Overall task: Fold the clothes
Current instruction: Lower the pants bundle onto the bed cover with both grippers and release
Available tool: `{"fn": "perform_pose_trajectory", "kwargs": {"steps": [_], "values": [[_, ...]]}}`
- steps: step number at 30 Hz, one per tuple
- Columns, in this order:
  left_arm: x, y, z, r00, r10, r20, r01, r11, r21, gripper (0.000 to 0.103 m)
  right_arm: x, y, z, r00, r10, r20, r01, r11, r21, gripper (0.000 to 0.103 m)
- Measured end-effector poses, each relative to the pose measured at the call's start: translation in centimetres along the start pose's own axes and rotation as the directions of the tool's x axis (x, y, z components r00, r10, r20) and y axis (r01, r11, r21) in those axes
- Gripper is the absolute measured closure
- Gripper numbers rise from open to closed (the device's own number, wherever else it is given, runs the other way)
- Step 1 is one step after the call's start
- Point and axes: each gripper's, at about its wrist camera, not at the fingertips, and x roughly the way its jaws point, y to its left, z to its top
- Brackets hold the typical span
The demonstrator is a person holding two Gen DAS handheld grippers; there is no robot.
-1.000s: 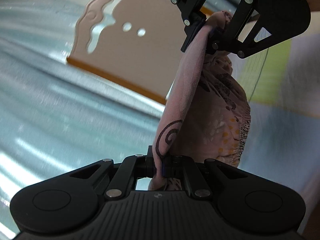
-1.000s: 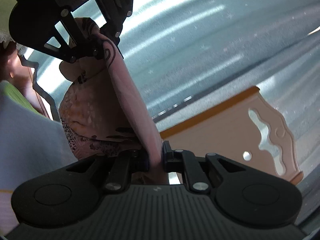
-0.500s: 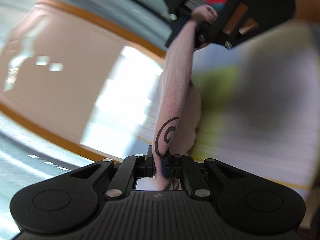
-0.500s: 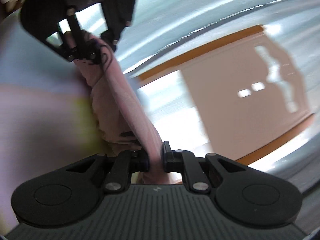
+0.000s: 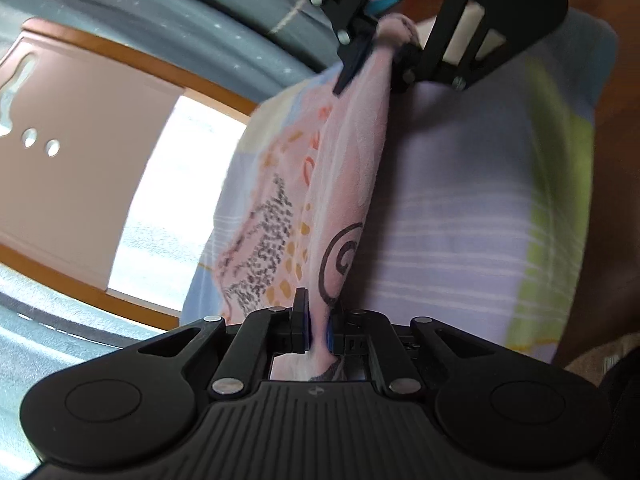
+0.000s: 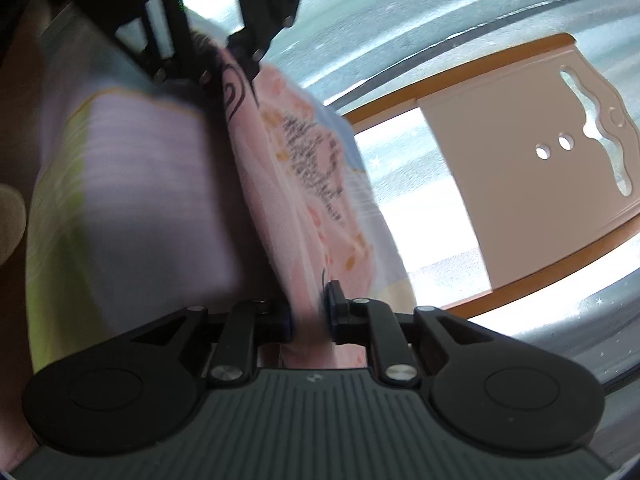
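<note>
Pink printed garment [image 5: 352,168] stretched taut btwn both grippers, over striped bedding [image 5: 460,216]: left gripper [image 5: 317,330] clamped on its 6 o'clock end, right gripper [image 5: 380,52] pinching the 12 o'clock end.

We note a home bedroom: carved pink wooden headboard [image 5: 80,168], grey-blue star-speckled bedsheet [image 6: 400,20], striped lilac-green cloth [image 5: 460,220].

Daylight is bright and soft. A blown-out white patch beside the pale wooden board with cut-out holes [image 5: 72,152] glares in both views. Motion blur smears the striped lilac-and-green bedding [image 6: 120,208] and the pink patterned cloth [image 5: 352,168]. Fisheye distortion bends the far edges.
</note>
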Motion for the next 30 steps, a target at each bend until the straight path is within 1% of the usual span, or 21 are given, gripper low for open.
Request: {"fn": "perform_pose_trajectory", "kwargs": {"steps": [4, 8, 11, 12, 14, 15, 18, 22, 24, 28, 30], "values": [[0.3, 0.0, -0.2, 1.000, 0.020, -0.019, -0.019, 0.999, 0.032, 0.086, -0.4, 0.5, -1.1, 0.999, -0.010, -0.036, 0.009, 1.000, -0.023, 0.083], [-0.5, -0.3, -1.2, 0.998, 0.048, -0.043, -0.045, 0.997, 0.068, 0.080, -1.0, 0.6, -2.3, 0.998, -0.016, -0.060, 0.015, 1.000, -0.024, 0.082], [-1.0, -0.4, -1.9, 0.997, 0.057, -0.053, -0.054, 0.996, 0.066, 0.082, -1.6, 0.8, -2.8, 0.998, -0.021, -0.065, 0.020, 1.000, -0.021, 0.082], [-1.0, -0.4, -2.0, 0.997, 0.057, -0.055, -0.054, 0.997, 0.061, 0.086, -1.9, 0.9, -2.9, 0.998, -0.021, -0.066, 0.020, 1.000, -0.019, 0.082], [-0.8, -0.6, -2.0, 0.996, 0.060, -0.062, -0.056, 0.996, 0.064, 0.092, -2.4, 0.9, -3.1, 0.998, -0.016, -0.069, 0.016, 1.000, -0.011, 0.088], [-0.7, -0.7, -1.9, 0.996, 0.060, -0.066, -0.055, 0.996, 0.071, 0.095, -2.2, 0.8, -3.1, 0.997, -0.005, -0.072, 0.005, 1.000, -0.001, 0.093], [-0.5, -0.4, -1.7, 0.996, 0.060, -0.072, -0.055, 0.996, 0.073, 0.096, -2.2, 0.3, -3.0, 0.997, 0.017, -0.080, -0.015, 0.999, 0.028, 0.095], [-1.5, -0.1, -1.9, 0.997, 0.054, -0.063, -0.052, 0.998, 0.045, 0.096, -4.2, -0.8, -2.2, 0.997, 0.015, -0.071, -0.010, 0.998, 0.060, 0.095], [-1.5, -0.3, -2.0, 0.997, 0.038, -0.062, -0.035, 0.998, 0.043, 0.096, -4.8, -0.2, -2.3, 0.997, 0.026, -0.079, -0.022, 0.998, 0.054, 0.095], [-1.5, -0.4, -2.1, 0.998, 0.028, -0.065, -0.026, 0.999, 0.034, 0.095, -4.4, 2.2, -3.3, 0.994, 0.025, -0.104, -0.027, 0.999, -0.018, 0.095], [-1.9, -0.3, -2.2, 0.998, 0.022, -0.065, -0.020, 0.999, 0.032, 0.095, -4.7, 1.9, -3.7, 0.994, 0.020, -0.112, -0.018, 1.000, 0.013, 0.095]]}}
